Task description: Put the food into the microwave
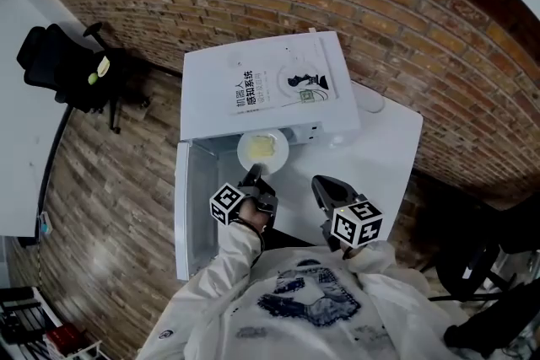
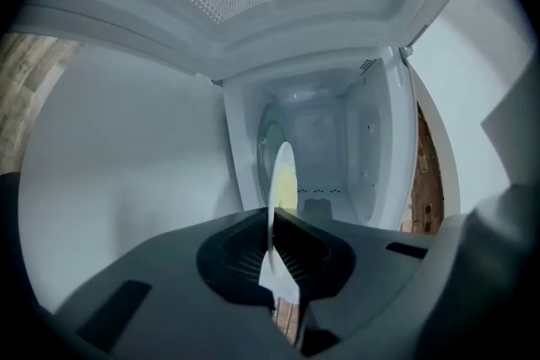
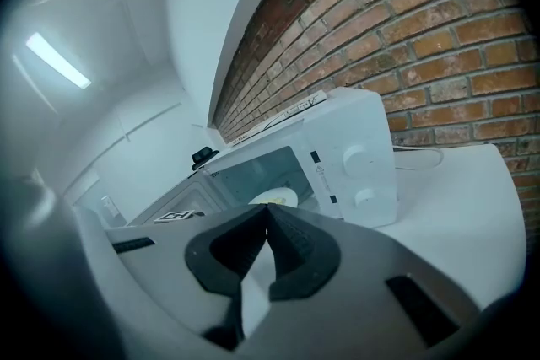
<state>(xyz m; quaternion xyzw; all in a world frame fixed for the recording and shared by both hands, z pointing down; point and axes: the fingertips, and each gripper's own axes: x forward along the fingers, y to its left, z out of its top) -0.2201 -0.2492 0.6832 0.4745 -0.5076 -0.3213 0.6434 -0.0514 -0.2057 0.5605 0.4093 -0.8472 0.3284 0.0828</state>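
Left fingers (image 2: pixel 232 255) pinch the plate (image 2: pixel 283 169) at the microwave (image 1: pixel 261 88) mouth; right fingers (image 3: pixel 308 253) sit pressed together, empty. Next, slide it inside, level.

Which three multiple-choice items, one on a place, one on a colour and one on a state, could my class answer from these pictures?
1. Where is the plate relative to the microwave? A on top of it; B at its open front; C behind it.
2. What colour is the food? A yellow; B red; C green.
3. How do the fingers of the right gripper stand? A wide apart; B clamped on a cup; C shut, empty.
Key: B, the left gripper holds the plate by its rim before the open cavity; A, a yellow patch lies on the white plate; C, the fingers meet with nothing between them.
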